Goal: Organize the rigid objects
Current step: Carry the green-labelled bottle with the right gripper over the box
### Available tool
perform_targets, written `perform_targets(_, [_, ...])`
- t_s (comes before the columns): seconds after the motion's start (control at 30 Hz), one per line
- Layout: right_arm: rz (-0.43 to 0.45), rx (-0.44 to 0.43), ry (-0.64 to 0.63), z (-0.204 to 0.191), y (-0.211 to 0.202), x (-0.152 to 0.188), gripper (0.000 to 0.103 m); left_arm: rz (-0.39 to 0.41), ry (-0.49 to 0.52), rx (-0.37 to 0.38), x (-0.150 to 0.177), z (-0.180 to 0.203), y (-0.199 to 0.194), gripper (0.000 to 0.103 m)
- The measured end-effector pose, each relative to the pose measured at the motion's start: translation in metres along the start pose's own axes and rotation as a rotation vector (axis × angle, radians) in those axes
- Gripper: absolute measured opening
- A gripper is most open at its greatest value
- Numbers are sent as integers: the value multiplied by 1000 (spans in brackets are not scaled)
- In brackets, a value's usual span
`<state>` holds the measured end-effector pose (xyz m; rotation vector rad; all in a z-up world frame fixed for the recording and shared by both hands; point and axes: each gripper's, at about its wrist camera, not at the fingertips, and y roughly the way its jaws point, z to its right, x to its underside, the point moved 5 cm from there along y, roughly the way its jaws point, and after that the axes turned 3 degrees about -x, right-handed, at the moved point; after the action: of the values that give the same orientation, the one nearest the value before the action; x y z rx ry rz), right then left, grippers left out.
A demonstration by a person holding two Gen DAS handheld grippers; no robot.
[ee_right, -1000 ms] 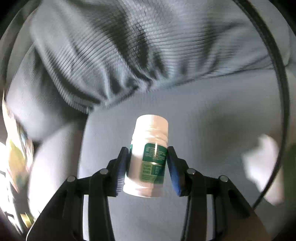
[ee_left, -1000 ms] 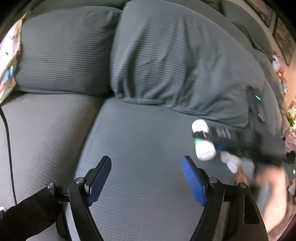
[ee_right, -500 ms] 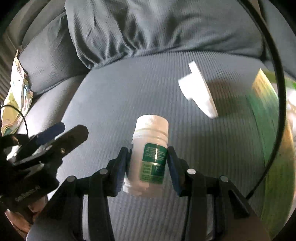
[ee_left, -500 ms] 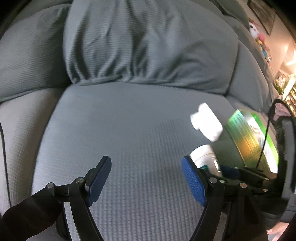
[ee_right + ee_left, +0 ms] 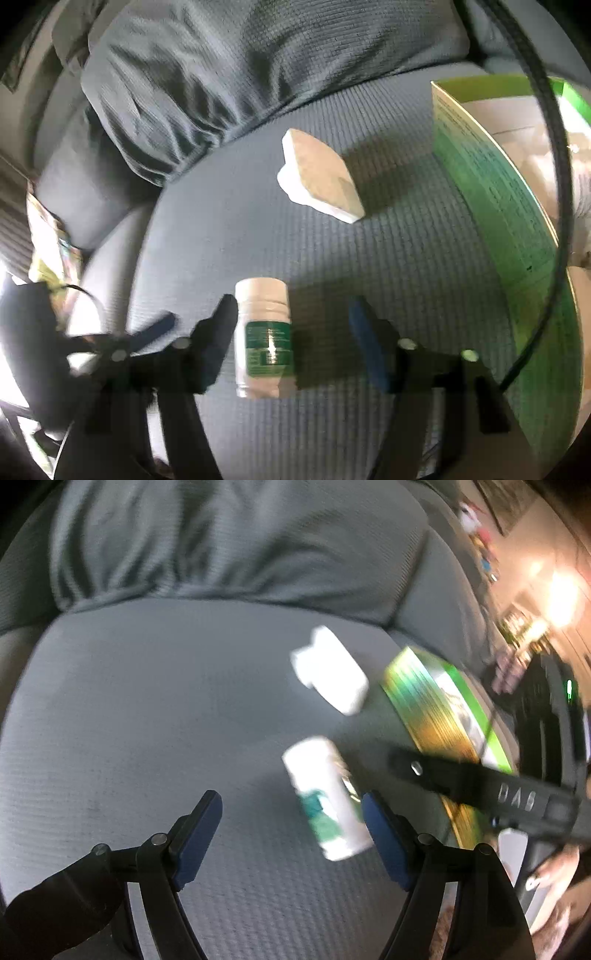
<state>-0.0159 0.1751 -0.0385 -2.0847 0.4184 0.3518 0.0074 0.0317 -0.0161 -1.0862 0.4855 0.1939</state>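
On the grey ribbed sofa cushion, my right gripper is opening its jaws around the white green-labelled plastic bottle, pads no longer pressing. My left gripper hangs half-spread, empty, beside it.

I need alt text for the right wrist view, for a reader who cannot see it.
The right gripper is opening around a white pill bottle with a green label, standing on a grey sofa cushion. A second white bottle lies farther back, and an open green box is at right.
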Motion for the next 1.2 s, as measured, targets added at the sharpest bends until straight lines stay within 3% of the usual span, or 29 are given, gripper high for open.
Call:
perform_targets(0.1, [-18,-24,-18,-9,6,0,45,-61,40,-1,8,14,16,79])
perform_targets(0.27, [-79,-76,-11,-16,20,7,43,-85,28,6,11,18,29,77])
perform_targets(0.33, [-106,-82,-9,-16,26,10,40,-89,21,29,11,19,33,56])
perform_targets(0.37, [-118,-83,-6,-15,27,12,38,-91,17,38,11,20,34,52])
perform_targets(0.57, [-96,-98,11,-17,21,10,38,-49,45,15,7,26,31,49])
perform_targets(0.93, [267,-5,-155,-53,-85,-8,38,231,184,105,-29,93,-35,48])
perform_targets(1.1, [395,84,-200,-48,-130,-6,39,312,267,161,-30,134,-52,47])
perform_targets(1.2, [446,146,-181,-33,-151,-3,39,321,304,216,-28,156,-46,47])
